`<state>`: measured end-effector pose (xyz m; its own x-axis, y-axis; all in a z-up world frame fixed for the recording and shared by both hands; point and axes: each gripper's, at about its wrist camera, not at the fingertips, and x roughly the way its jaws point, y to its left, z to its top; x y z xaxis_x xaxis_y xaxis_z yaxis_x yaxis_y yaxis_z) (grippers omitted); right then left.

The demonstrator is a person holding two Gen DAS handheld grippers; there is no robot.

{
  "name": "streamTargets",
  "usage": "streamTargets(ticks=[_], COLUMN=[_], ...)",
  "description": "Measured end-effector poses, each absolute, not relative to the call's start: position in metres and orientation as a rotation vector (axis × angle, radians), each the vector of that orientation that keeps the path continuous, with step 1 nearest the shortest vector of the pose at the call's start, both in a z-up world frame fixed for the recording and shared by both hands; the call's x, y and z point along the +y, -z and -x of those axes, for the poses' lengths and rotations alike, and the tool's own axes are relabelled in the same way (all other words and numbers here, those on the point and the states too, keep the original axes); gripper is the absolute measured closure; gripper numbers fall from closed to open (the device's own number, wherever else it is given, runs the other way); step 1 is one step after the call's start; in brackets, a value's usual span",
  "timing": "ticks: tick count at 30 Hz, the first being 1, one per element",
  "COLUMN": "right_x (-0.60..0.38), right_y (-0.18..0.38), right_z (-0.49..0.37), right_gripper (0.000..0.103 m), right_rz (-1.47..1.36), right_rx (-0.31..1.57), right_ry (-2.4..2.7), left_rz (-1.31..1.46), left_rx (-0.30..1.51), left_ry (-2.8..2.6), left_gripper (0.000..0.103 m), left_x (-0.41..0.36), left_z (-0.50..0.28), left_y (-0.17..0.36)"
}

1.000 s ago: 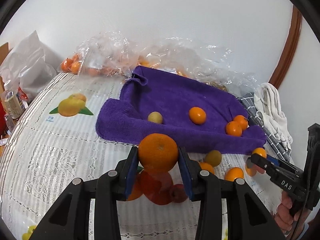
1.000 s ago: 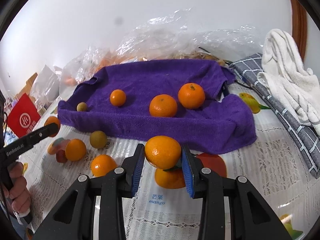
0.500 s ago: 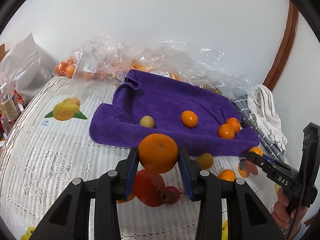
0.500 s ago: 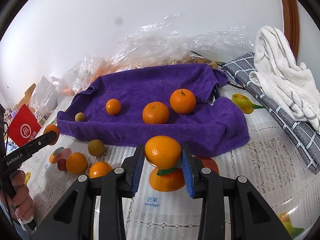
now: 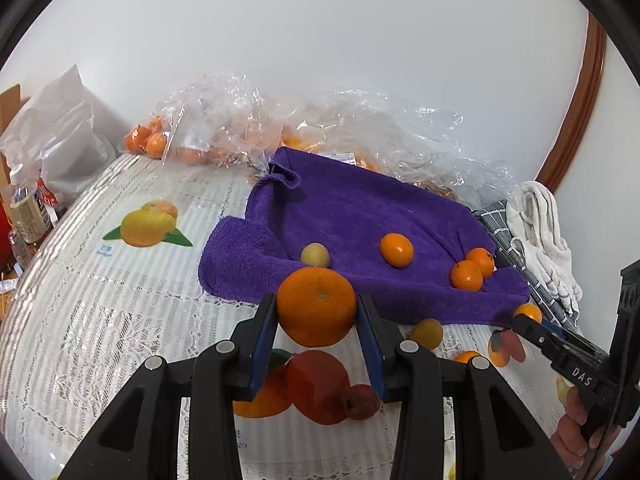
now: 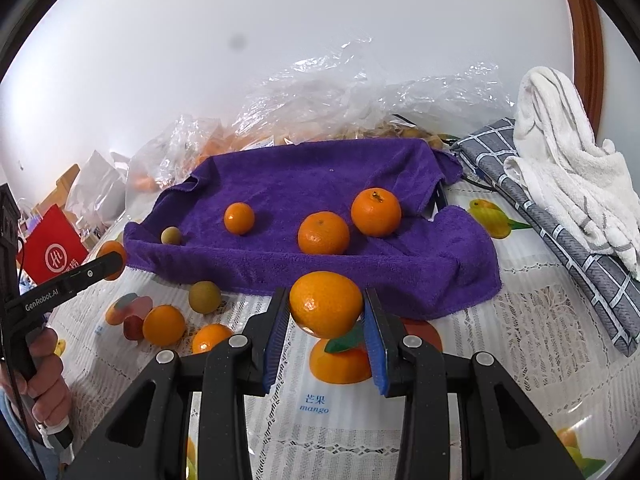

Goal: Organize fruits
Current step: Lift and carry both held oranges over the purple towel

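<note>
Jaws of both the left gripper and right gripper clamp an orange each, lifted higher than a second ago before the towel, likely bound for it.

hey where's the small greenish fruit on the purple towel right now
In the right wrist view the small greenish fruit lies on the purple towel near its left edge, left of the smallest orange. It rests alone, untouched by either gripper.
</note>
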<state>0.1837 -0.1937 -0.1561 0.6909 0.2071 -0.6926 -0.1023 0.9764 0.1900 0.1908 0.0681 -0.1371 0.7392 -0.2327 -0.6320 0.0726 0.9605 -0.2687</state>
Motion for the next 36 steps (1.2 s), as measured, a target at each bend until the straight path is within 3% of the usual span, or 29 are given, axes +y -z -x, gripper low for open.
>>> streamTargets(ticks=[21, 36], right_x=[-0.213, -0.205], right_y=[0.085, 0.076], right_z=[-0.157, -0.202], right_gripper=[0.067, 0.067], right_rz=[-0.118, -0.082], right_rx=[0.731, 0.766], right_ry=[-0.053, -0.088], left_rz=[0.268, 0.269], left_rx=[0.687, 0.669], left_ry=[0.181, 0.131], left_gripper=[0.065, 0.065], left_x=[0.075, 0.102], left_z=[-0.183, -0.207], left_y=[0.127, 0.07])
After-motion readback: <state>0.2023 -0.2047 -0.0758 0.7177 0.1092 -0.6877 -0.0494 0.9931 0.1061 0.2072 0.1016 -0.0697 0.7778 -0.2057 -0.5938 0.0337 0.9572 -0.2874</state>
